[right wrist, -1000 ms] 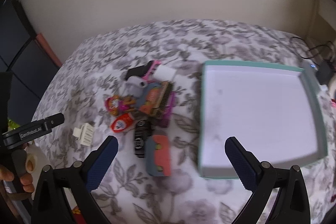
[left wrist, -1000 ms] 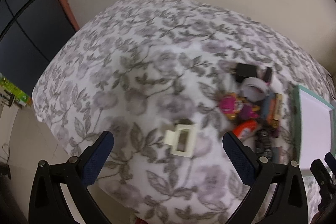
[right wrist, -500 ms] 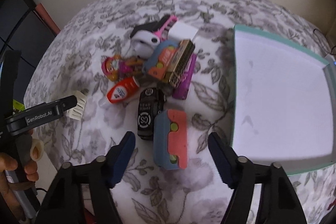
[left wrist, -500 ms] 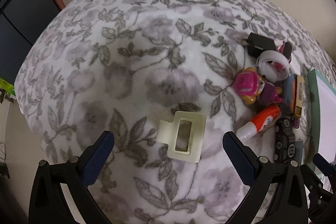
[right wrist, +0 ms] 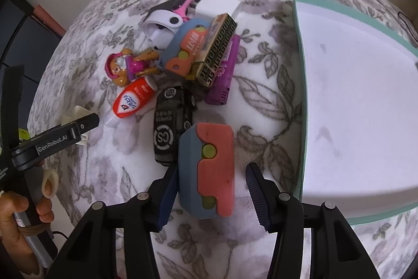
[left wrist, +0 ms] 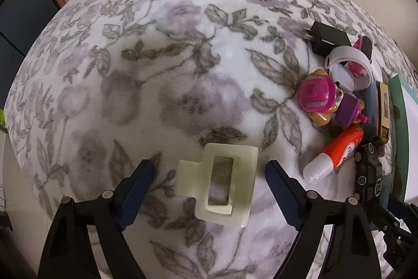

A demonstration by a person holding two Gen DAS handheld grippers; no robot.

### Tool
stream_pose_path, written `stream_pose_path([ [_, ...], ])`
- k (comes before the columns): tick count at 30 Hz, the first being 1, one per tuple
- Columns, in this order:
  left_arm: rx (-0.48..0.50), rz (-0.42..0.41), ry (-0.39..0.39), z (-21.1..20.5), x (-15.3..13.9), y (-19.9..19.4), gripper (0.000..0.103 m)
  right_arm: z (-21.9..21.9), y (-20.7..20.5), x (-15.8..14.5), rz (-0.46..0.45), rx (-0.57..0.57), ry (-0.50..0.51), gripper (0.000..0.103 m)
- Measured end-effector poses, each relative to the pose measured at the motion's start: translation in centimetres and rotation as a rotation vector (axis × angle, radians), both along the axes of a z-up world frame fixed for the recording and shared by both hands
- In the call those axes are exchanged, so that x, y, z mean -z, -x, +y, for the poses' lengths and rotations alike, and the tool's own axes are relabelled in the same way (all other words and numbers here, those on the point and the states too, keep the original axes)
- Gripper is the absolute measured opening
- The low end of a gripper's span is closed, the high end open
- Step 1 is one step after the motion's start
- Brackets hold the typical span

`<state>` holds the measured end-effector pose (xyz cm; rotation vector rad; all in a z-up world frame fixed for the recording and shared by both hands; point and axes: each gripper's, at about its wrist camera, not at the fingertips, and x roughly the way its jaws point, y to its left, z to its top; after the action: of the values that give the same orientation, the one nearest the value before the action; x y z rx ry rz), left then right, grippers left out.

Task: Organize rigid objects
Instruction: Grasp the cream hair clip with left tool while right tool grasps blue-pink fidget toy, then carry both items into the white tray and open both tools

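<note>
My left gripper (left wrist: pixel 209 187) is open, its fingers either side of a cream hair claw clip (left wrist: pixel 219 184) lying on the floral blanket, with a gap to each. My right gripper (right wrist: pixel 209 198) is open around a blue and coral block (right wrist: pixel 209 169); the left finger is at its side and the right finger is apart. The left gripper's finger (right wrist: pixel 57 140) shows in the right wrist view over the clip (right wrist: pixel 78 114). The teal-rimmed white tray (right wrist: pixel 299 85) lies to the right, with nothing in it.
A pile lies between the clip and the tray: pink toy figure (right wrist: pixel 125 67), orange glue tube (right wrist: pixel 133 101), black toy car (right wrist: pixel 169 124), gold harmonica (right wrist: pixel 216 49), purple case (right wrist: pixel 224 77), white band (right wrist: pixel 162 20), black charger (left wrist: pixel 326 41). The blanket edge drops off at left.
Both grippers have come down and forward. The left one now has the clip between its fingers. The right one has narrowed and now straddles the blue and coral block.
</note>
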<state>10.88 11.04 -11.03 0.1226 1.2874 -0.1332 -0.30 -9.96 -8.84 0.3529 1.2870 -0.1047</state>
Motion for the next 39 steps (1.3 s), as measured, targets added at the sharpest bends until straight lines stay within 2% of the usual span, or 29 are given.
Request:
stream_pose_path([
  [5, 0.010, -0.015, 0.006, 0.1, 0.1, -0.2, 0.085, 0.3, -0.3, 0.1, -0.002, -0.026, 0.032, 0.054],
  [8, 0.026, -0.028, 0.010, -0.3, 0.1, -0.1, 0.076, 0.6, -0.2, 0.1, 0.002, -0.040, 0.064, 0.050],
  [10, 0.041, -0.030, 0.012, -0.7, -0.2, 0.0, 0.065, 0.7, -0.1, 0.1, 0.002, -0.040, 0.077, 0.045],
  [11, 0.045, -0.030, 0.011, -0.9, -0.2, 0.1, 0.061, 0.7, -0.1, 0.1, -0.001, -0.035, 0.071, 0.045],
  [13, 0.063, -0.022, 0.007, -1.3, -0.8, 0.4, 0.049, 0.6, -0.2, 0.2, -0.006, -0.023, 0.060, 0.045],
  [18, 0.070, 0.003, -0.037, -2.4, -1.0, 0.7, 0.048, 0.1, 0.6, 0.0, -0.010, -0.009, 0.049, 0.045],
  [24, 0.059, 0.025, -0.044, -3.9, -2.6, 1.9, 0.048, -1.3, 1.7, -0.5, -0.016, 0.035, 0.020, 0.045],
  [32, 0.068, -0.011, -0.059, -7.3, -7.3, 2.6, 0.048, -2.2, 2.3, -3.2, -0.087, 0.067, -0.006, 0.045],
  [39, 0.087, -0.089, -0.021, -10.1, -13.0, 3.2, 0.048, -3.8, 3.2, -7.7, -0.227, 0.136, 0.031, 0.045],
])
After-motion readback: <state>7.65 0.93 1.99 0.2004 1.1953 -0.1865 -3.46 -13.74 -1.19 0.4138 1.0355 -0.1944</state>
